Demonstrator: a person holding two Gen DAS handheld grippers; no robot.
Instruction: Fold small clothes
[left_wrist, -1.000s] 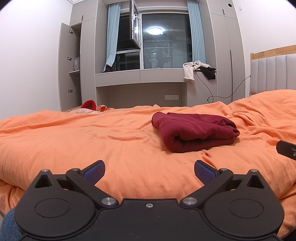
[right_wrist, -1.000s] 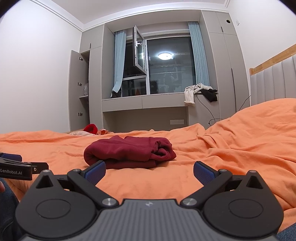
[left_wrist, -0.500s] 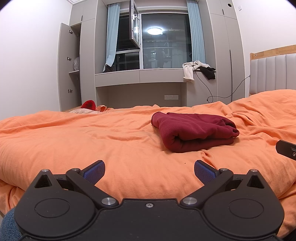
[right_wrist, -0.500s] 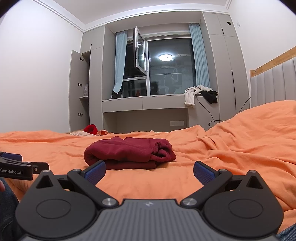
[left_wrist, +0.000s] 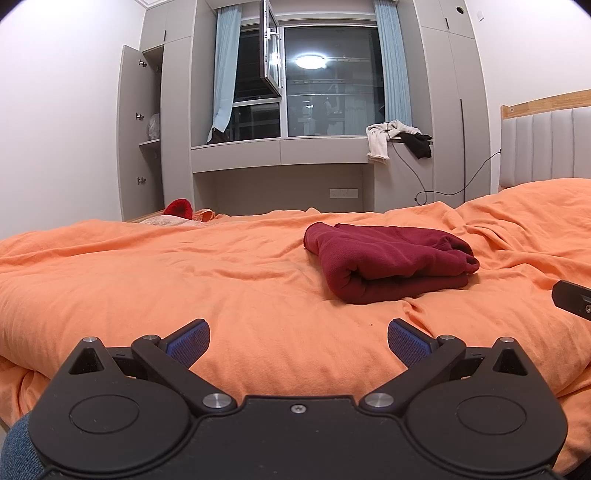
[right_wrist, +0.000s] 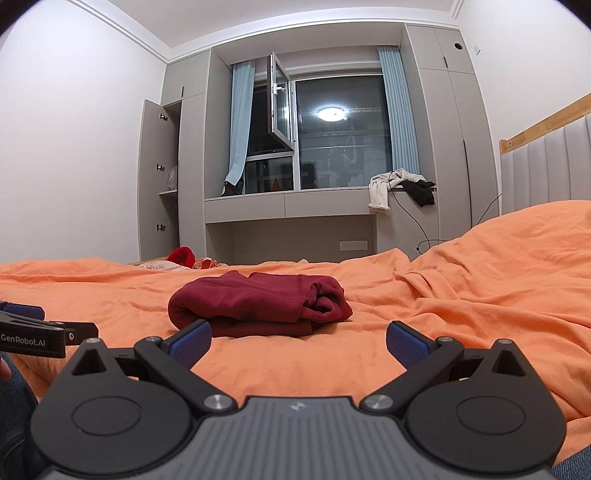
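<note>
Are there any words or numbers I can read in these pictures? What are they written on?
"GenRobot.AI" in white letters on the side of the left gripper, seen from the right wrist camera.
A small emblem on the right gripper, on its grey body: no letters to read.
Nothing readable on the folded dark red garment, the orange bedspread or the wall socket.
</note>
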